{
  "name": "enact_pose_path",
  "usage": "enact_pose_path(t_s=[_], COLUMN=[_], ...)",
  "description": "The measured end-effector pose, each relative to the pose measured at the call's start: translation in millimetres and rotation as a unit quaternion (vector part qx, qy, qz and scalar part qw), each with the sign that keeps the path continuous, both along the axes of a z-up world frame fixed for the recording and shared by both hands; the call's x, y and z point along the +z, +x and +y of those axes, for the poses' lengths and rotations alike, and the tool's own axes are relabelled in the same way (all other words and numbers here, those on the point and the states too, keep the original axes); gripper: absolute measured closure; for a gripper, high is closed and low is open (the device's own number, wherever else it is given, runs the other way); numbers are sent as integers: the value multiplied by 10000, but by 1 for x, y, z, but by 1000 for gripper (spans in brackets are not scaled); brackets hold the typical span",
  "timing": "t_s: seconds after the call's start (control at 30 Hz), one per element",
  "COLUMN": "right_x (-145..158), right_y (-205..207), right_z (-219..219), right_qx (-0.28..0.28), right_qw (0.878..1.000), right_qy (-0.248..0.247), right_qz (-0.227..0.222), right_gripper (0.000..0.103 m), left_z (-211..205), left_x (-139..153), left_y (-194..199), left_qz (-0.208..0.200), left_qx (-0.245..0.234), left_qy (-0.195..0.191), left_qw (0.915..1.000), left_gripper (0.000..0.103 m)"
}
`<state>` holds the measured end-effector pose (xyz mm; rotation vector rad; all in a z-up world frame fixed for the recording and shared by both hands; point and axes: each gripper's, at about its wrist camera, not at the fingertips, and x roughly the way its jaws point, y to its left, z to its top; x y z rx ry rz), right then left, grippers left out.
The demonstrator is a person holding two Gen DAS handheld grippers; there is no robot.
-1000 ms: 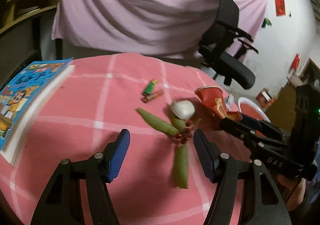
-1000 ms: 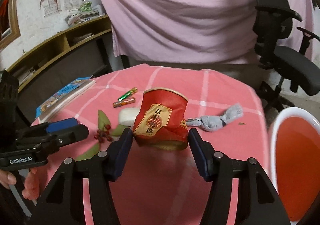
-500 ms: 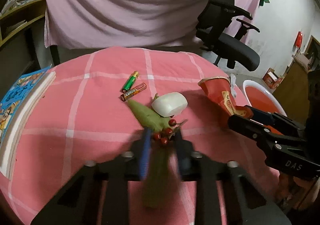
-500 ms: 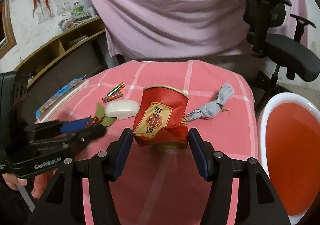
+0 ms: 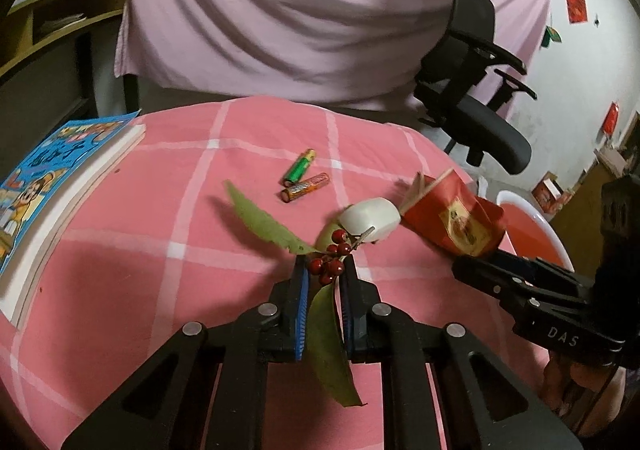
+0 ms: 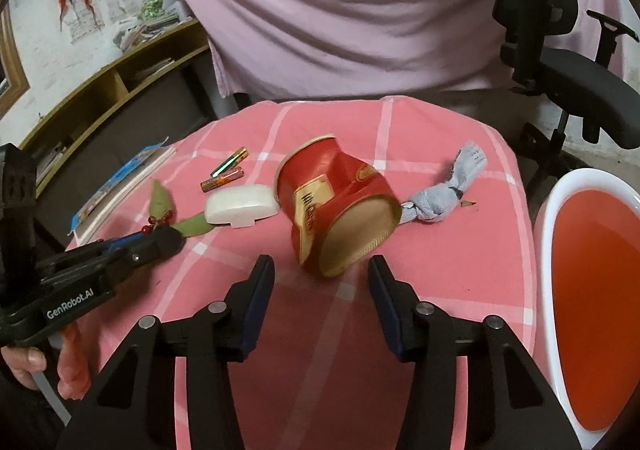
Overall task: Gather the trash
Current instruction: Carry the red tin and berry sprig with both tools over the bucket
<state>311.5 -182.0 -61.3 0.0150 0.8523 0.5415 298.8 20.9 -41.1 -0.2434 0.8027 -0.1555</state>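
My left gripper (image 5: 323, 274) is shut on a sprig of green leaves and red berries (image 5: 330, 270), held just above the pink checked tablecloth (image 5: 160, 234). A crushed red paper cup (image 6: 336, 206) lies on its side on the cloth, just ahead of my right gripper (image 6: 322, 270), which is open and empty. The cup also shows in the left wrist view (image 5: 452, 214). A white soap-like block (image 6: 240, 204), two batteries (image 6: 226, 172) and a knotted grey wrapper (image 6: 440, 194) lie on the cloth.
A white bin with a red liner (image 6: 592, 274) stands right of the table. A blue children's book (image 5: 48, 186) lies at the left edge. A black office chair (image 6: 560, 62) stands behind the table. A pink sheet (image 5: 300, 18) hangs at the back.
My left gripper closed on the berry sprig and lifted it. My right gripper opened and the red cup dropped onto its side on the cloth.
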Motion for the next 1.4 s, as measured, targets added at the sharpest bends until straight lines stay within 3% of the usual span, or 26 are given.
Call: enact_pose_path(t_s=[0.23, 0.53, 0.6, 0.7, 0.87, 1.03, 1.4], right_x=[3, 6, 3, 7, 9, 18, 39], right_y=[0, 21, 22, 18, 11, -3, -41], right_z=[1, -5, -5, -7, -6, -8, -14], right_qx=[-123, -503, -482, -485, -418, -343, -355], right_qw=[9999, 9977, 9975, 9971, 9968, 9950, 9817], right_qy=[-25, 442, 524, 570, 623, 696, 793], right_qz=[-82, -68, -22, -144, -259, -636, -1693], right_gripper=[35, 34, 36, 60, 61, 61, 61], left_z=[12, 15, 16, 15, 17, 16, -19], left_x=[2, 3, 3, 5, 7, 15, 34], left_y=[-4, -7, -8, -10, -15, -29, -58], left_qz=[-54, -15, -39, -84, -214, -591, -1548], left_qx=[299, 326, 333, 367, 404, 389, 54], left_qy=[-147, -243, -248, -251, -259, -232, 339], left_qw=[9994, 9992, 9991, 9990, 9986, 9972, 9873], left_gripper=[92, 92, 92, 92, 92, 92, 92])
